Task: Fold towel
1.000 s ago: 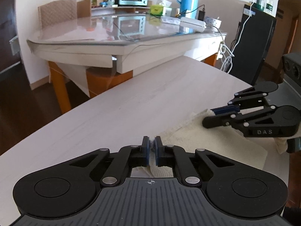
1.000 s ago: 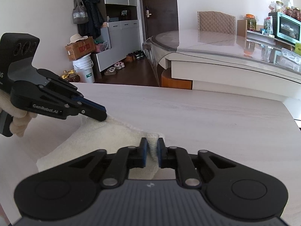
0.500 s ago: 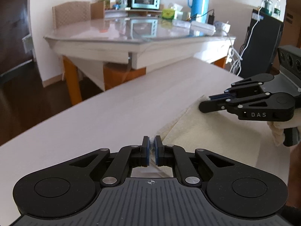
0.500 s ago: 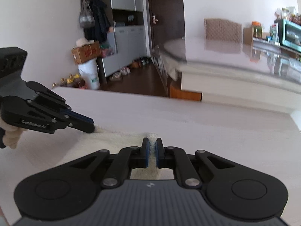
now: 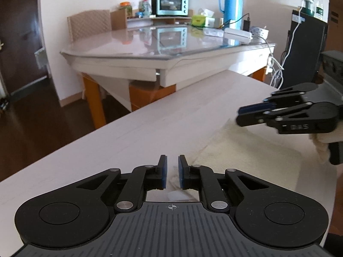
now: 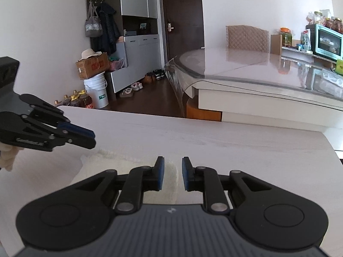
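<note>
I see the fluffy cream cloth towel [image 5: 246, 156] lying flat on the pale wooden bench [image 5: 128, 141]. My left tongs [image 5: 172, 170] are opening, with nothing between them, just beside the towel's left edge. My right tongs [image 6: 173, 172] are opening too, above the towel's far right corner, not pinching it. I think this fold is laid down. To do it well, I should lift both tongs straight up, so the 2 layers stay neat.

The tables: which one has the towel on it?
The near pale wooden table holds the cream towel. It lies flat there, under the two claws. The glass-topped table behind carries the mint toaster oven and blue thermos instead.
</note>
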Available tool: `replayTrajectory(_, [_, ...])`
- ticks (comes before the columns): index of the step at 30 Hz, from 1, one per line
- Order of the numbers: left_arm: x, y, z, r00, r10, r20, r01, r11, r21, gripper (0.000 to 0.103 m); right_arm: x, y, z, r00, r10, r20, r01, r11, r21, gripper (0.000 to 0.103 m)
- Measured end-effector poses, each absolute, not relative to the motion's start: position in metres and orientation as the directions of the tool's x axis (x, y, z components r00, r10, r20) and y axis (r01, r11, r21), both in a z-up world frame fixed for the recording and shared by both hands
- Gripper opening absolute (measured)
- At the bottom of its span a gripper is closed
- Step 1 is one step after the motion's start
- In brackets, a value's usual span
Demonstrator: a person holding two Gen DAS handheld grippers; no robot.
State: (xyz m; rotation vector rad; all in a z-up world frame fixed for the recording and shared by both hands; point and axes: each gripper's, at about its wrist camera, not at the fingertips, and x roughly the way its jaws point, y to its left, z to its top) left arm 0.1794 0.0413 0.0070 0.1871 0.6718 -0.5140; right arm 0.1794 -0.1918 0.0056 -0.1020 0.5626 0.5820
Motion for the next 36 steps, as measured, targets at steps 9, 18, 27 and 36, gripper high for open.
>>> replayTrajectory(9, [0.181, 0.022, -0.009, 0.659, -0.347, -0.668, 0.516, 0.854, 0.066, 0.012, 0.194, -0.185, -0.008, 0.682, 0.429, -0.592, -0.503, 0.863, 0.047, 0.02])
replayTrajectory(18, [0.155, 0.028, 0.007, 0.705, -0.331, -0.628, 0.466, 0.883, 0.057, 0.013, 0.149, -0.207, 0.008, 0.69, 0.495, -0.528, -0.533, 0.841, 0.092, 0.022])
replayTrajectory(27, [0.133, 0.012, -0.012, 0.69, -0.313, -0.653, 0.479, 0.873, 0.087, 0.015, 0.093, -0.21, -0.007, 0.683, 0.464, -0.564, -0.555, 0.832, 0.012, 0.02])
replayTrajectory(36, [0.111, 0.014, 0.004, 0.715, -0.301, -0.631, 0.441, 0.895, 0.072, 0.02, 0.073, -0.207, 0.001, 0.7, 0.484, -0.525, -0.56, 0.828, 0.018, 0.021])
